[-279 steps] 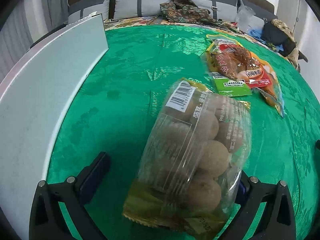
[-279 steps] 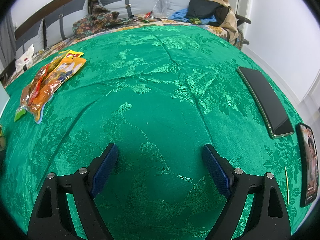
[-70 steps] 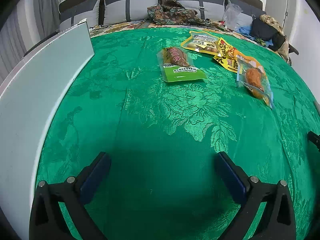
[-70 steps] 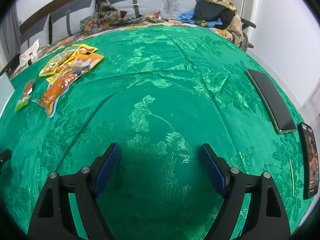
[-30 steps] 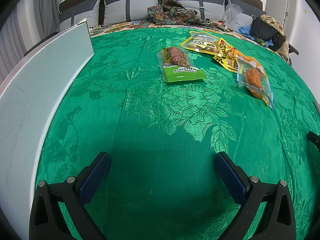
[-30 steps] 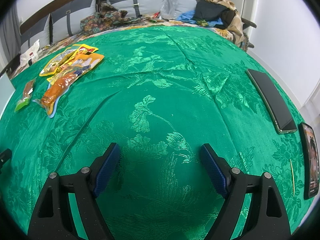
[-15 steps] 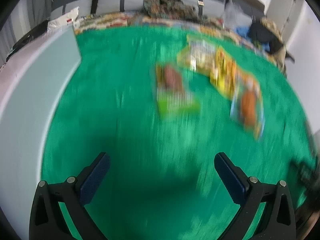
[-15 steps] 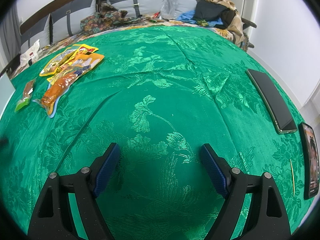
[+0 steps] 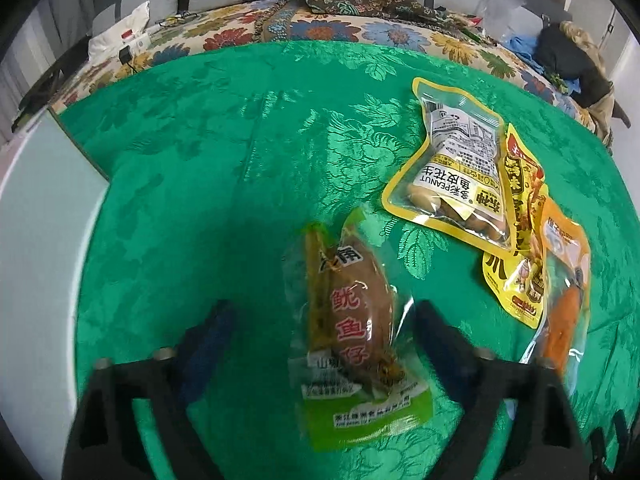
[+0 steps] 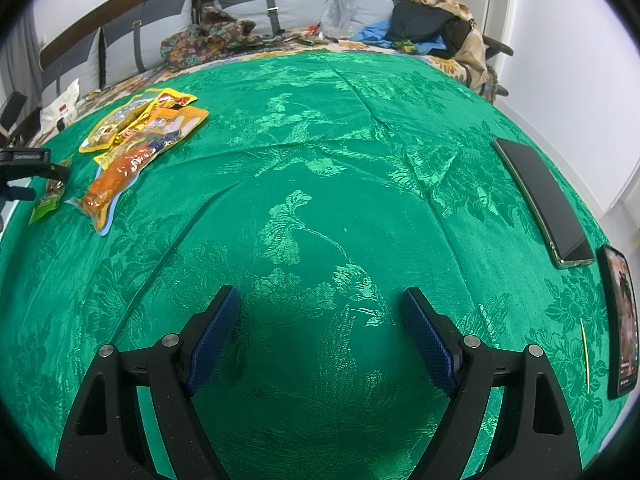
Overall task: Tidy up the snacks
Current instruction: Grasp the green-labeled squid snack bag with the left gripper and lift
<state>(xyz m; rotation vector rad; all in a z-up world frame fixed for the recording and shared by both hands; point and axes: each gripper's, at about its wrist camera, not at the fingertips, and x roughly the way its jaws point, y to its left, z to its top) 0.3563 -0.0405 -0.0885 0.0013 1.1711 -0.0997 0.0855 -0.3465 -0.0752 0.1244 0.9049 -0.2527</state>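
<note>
In the left wrist view my left gripper (image 9: 322,332) is open, its jaws either side of a clear squid snack packet (image 9: 352,336) with a green bottom edge, lying on the green tablecloth (image 9: 224,184). A yellow peanut packet (image 9: 460,172), another yellow packet (image 9: 516,256) and an orange packet (image 9: 568,300) lie to its right, overlapping. In the right wrist view my right gripper (image 10: 320,332) is open and empty over bare cloth; the snack pile (image 10: 140,136) and the left gripper (image 10: 28,172) sit far left.
A white box wall (image 9: 36,240) runs along the left of the table. Two phones (image 10: 540,200) (image 10: 620,320) and a thin stick (image 10: 585,352) lie at the right edge. A sofa with cushions and clothes (image 10: 432,28) stands behind the table.
My left gripper has moved forward across the table to the snacks and now straddles the squid packet. The right gripper has not moved.
</note>
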